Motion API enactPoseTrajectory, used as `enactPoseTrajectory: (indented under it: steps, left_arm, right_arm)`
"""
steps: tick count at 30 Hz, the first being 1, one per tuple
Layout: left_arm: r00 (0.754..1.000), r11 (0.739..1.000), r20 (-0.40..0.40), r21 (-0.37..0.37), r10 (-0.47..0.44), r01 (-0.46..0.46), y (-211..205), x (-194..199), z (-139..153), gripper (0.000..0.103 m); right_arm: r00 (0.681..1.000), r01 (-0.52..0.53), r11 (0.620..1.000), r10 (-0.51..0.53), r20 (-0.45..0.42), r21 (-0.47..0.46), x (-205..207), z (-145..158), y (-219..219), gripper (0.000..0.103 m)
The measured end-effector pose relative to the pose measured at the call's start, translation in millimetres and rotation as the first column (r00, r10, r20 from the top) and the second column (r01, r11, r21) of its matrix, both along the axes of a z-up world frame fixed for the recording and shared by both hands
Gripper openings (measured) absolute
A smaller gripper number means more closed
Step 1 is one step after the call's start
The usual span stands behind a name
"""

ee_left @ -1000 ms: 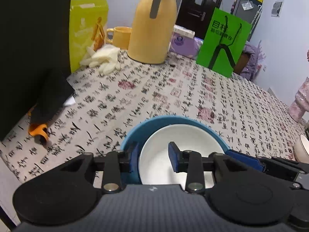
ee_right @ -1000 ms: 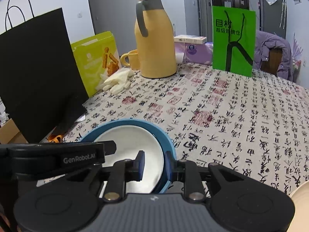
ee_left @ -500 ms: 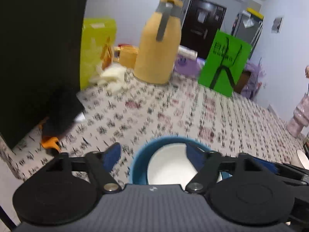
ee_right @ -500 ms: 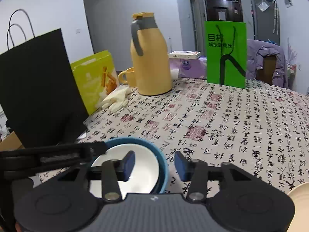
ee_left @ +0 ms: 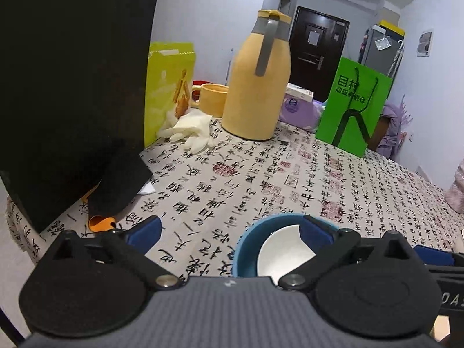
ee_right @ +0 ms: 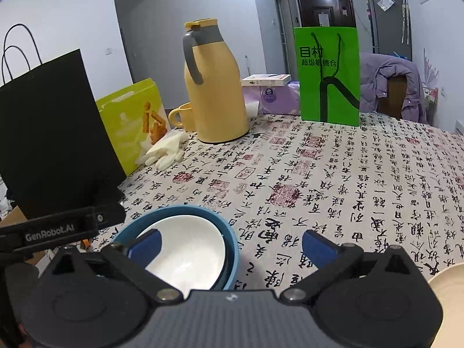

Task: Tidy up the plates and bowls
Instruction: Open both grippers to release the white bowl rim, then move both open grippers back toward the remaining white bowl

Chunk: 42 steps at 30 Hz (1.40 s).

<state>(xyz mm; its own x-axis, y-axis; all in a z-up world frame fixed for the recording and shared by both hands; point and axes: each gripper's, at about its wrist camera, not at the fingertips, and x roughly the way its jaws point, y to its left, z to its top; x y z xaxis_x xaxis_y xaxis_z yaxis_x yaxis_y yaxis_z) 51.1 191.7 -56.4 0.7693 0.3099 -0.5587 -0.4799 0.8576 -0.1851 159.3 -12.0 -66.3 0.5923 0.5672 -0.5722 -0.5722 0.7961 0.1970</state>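
A white bowl (ee_left: pixel 282 253) sits nested in a blue bowl (ee_left: pixel 246 246) on the patterned tablecloth, close under both grippers. My left gripper (ee_left: pixel 230 230) has its jaws opening wide. Its right pad (ee_left: pixel 316 229) hangs over the bowls and its left pad stands over bare cloth, neither pressing on anything. In the right wrist view the white bowl (ee_right: pixel 188 249) and the blue bowl (ee_right: pixel 230 242) lie at the lower left. My right gripper (ee_right: pixel 232 246) is opening too, its left pad (ee_right: pixel 145 245) above the white bowl. The blue rim runs between the jaws, untouched.
A cream plate (ee_right: pixel 446 287) shows at the lower right. A black paper bag (ee_right: pixel 55 145) stands at the left, near the table's edge. Behind are a yellow-green bag (ee_right: pixel 130 121), white gloves (ee_right: pixel 165 150), a yellow jug (ee_right: pixel 214 87), a mug (ee_right: pixel 182 116) and a green bag (ee_right: pixel 329 75).
Both grippers were shut on the rims of the nested bowls and have opened wide. The left gripper has drawn back and lifted a little. The bowls stay on the cloth.
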Motion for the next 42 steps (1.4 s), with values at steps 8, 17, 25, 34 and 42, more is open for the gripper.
enactPoseTrajectory:
  steps: [8,17,25,34,42]
  left_arm:
    - [1.000,1.000,0.017,0.006,0.023,-0.023,1.6,-8.8,-3.7,0.103]
    - [0.993,0.997,0.120,0.077,0.011,-0.020,-13.8,-24.8,4.5,0.103]
    - [0.986,0.993,0.165,0.118,-0.016,-0.004,-27.3,-34.3,11.3,0.103]
    - [0.983,0.990,0.177,0.137,-0.039,0.015,-40.8,-39.0,16.7,0.103]
    - [0.982,0.988,0.177,0.153,-0.065,0.038,-56.6,-38.5,20.2,0.103]
  right_arm:
    - [1.000,0.004,1.000,-0.003,-0.013,0.023,-2.5,-0.8,-6.8,0.103]
    - [0.999,0.024,0.997,-0.028,0.041,0.079,-14.6,6.6,-26.2,0.103]
    - [0.996,0.042,0.994,-0.049,0.071,0.100,-21.6,10.1,-41.3,0.103]
    - [0.994,0.069,0.991,-0.079,0.080,0.112,-26.7,11.8,-62.2,0.103]
    - [0.991,0.092,0.987,-0.104,0.087,0.129,-30.1,13.0,-80.9,0.103]
